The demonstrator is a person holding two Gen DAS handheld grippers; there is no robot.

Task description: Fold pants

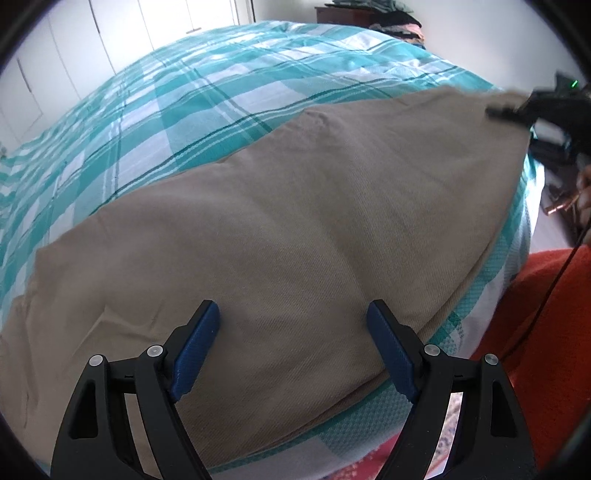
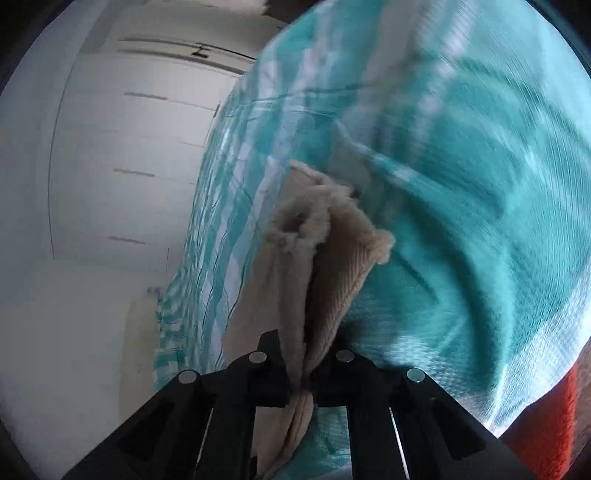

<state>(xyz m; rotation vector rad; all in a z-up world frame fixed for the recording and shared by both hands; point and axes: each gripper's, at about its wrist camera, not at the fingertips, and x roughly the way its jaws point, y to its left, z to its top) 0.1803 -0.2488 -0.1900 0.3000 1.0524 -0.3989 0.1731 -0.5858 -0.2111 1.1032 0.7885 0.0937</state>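
Beige pants (image 1: 280, 221) lie spread flat across a bed with a teal and white checked cover (image 1: 192, 96). My left gripper (image 1: 293, 321) hovers just above the near part of the pants, its blue pads wide apart and open, nothing between them. In the right wrist view my right gripper (image 2: 301, 354) is shut on a bunched, frayed end of the pants (image 2: 325, 258), which sticks out past the jaws. The same right gripper (image 1: 509, 110) shows in the left wrist view at the far right, pinching the pants' far corner.
White wardrobe doors (image 1: 74, 55) stand beyond the bed. A dark dresser with piled clothes (image 1: 391, 18) is at the back right. An orange sleeve (image 1: 546, 317) is at the right edge, beside the bed's near edge; a patterned rug (image 1: 369, 461) lies below.
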